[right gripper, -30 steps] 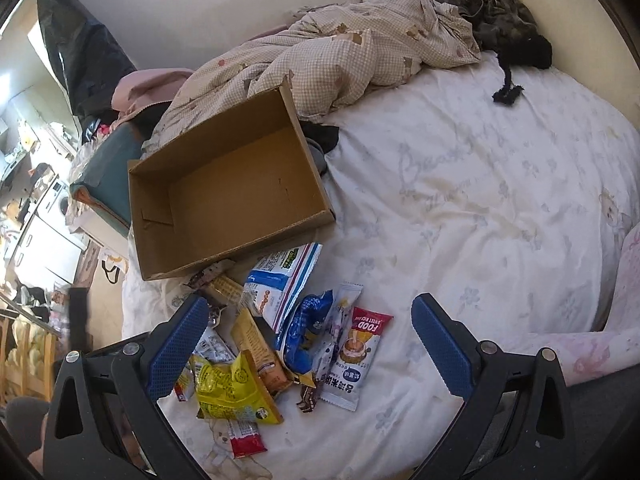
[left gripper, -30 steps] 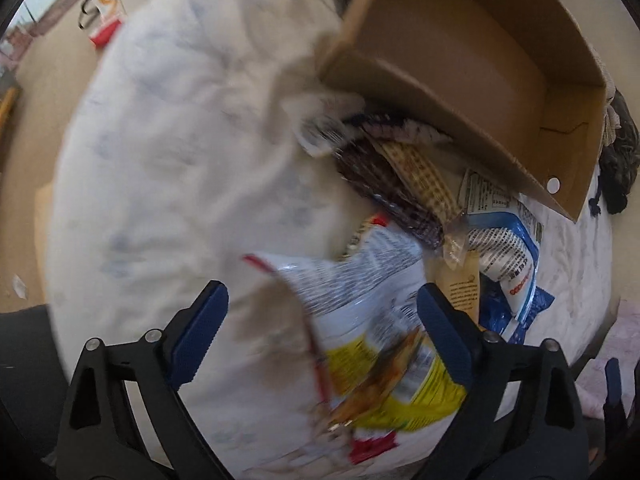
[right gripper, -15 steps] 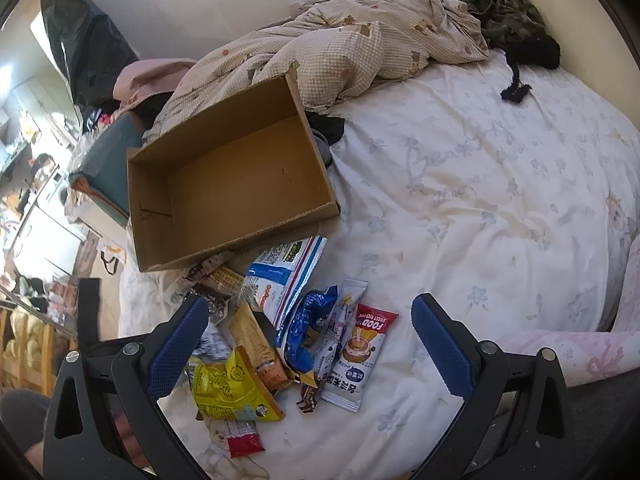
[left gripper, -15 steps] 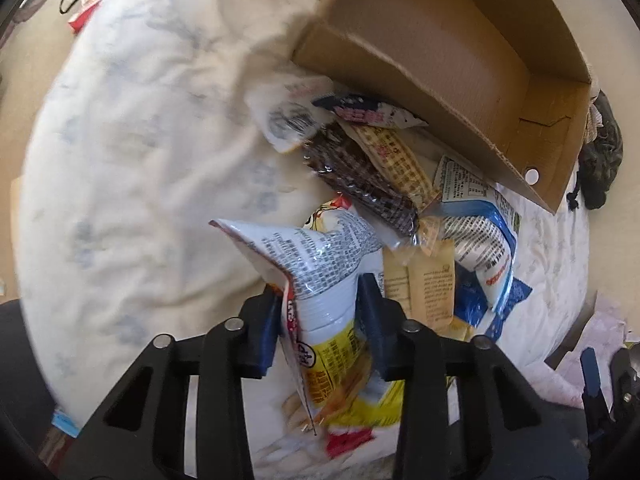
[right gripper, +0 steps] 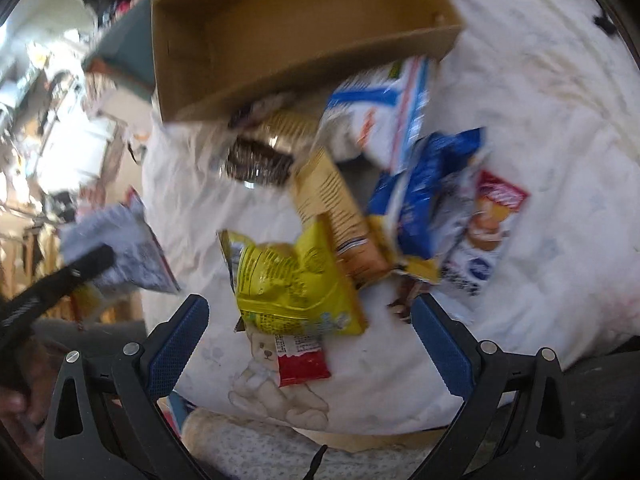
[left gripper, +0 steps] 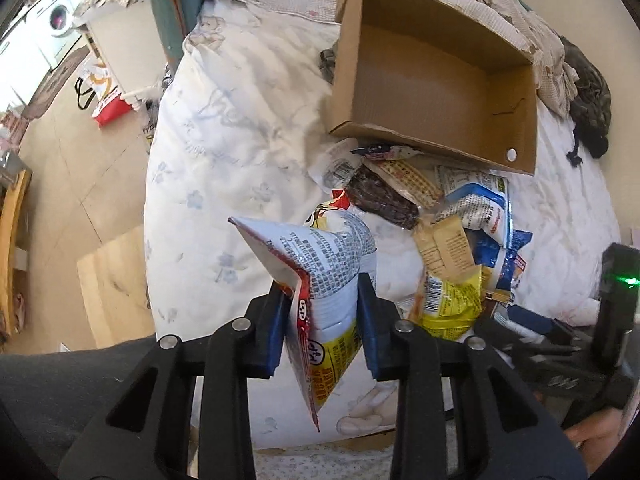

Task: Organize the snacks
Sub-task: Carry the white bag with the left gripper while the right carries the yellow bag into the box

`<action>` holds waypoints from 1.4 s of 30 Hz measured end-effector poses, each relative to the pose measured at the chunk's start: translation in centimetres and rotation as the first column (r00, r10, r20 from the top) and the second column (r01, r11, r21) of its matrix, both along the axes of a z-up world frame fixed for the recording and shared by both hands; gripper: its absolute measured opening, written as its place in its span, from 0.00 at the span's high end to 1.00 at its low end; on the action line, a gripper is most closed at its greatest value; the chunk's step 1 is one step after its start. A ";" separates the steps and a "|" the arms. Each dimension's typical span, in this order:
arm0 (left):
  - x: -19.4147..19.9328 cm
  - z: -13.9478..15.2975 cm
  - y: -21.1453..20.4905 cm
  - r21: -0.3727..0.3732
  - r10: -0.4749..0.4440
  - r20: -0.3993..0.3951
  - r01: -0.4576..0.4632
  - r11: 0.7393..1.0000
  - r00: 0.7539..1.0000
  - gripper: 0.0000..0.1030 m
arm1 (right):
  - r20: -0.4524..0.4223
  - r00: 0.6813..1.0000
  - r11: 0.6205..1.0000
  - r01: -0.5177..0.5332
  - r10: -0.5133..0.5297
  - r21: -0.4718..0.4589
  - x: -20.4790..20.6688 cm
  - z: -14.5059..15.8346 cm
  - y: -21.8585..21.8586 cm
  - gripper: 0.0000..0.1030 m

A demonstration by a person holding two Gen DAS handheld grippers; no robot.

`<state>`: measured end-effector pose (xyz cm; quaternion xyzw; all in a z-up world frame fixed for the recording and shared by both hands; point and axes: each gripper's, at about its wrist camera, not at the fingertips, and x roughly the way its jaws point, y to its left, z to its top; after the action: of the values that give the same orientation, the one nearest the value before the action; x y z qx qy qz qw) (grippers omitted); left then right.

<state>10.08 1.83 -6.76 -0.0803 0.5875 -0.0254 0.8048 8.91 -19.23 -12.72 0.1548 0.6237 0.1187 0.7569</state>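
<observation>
Left hand-held gripper [left gripper: 322,320] clamps a snack packet [left gripper: 320,276]; right hand-held gripper [right gripper: 310,344] gapes above yellow bag [right gripper: 296,284].

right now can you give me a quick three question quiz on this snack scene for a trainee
1. True or false: the cardboard box already has snacks inside.
2. What is the left gripper holding?
A. a white and yellow snack packet
B. a red bar
C. the box
3. Fill in: the right gripper has its fingers ____ above the yellow packet.

Key
1. False: the box is empty, and the pile lies on the bedsheet in front of it.
2. A: the fingers have just closed on the white and yellow snack packet, now lifted off the sheet.
3. open
</observation>
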 end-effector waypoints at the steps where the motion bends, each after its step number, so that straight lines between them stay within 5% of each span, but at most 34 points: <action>1: -0.1 -0.2 1.0 -0.015 0.010 -0.003 -0.010 1.000 1.000 0.73 | 0.002 1.000 0.999 0.003 -0.003 -0.047 0.1 -0.3 0.9 0.01; 7: 0.3 -0.5 1.1 -0.027 0.042 0.022 -0.042 0.999 0.999 0.73 | -0.012 1.000 0.988 -0.013 0.012 -0.157 0.6 -2.4 3.7 0.02; 11: 0.4 -0.5 1.3 -0.033 0.049 0.030 -0.048 0.998 0.998 0.73 | -0.029 0.999 0.987 -0.049 0.045 -0.153 0.7 -3.2 4.8 0.27; 15: 0.4 -0.3 1.6 -0.038 0.057 0.036 -0.056 0.998 0.998 0.73 | -0.002 0.997 0.988 -0.075 0.076 -0.135 0.2 -2.6 5.4 0.38; 24: 0.1 0.6 1.1 -0.031 0.040 0.083 -0.037 0.999 0.996 0.73 | 0.122 0.991 0.997 -0.055 0.048 0.061 -1.1 3.5 1.3 0.42; 31: 1.5 3.3 -1.1 0.044 -0.064 0.165 0.058 0.997 0.984 0.73 | 0.220 0.975 0.997 0.000 -0.017 0.077 0.3 7.9 -3.5 0.42; 42: 7.5 6.3 -4.6 0.108 -0.164 0.240 0.142 0.984 0.957 0.73 | 0.298 0.950 0.995 0.072 -0.088 0.066 5.7 9.1 -6.2 0.42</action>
<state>17.55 -2.74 -0.42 0.0053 0.4875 -0.0710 0.8702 14.60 -25.40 -3.67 0.1807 0.4911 0.1270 0.8427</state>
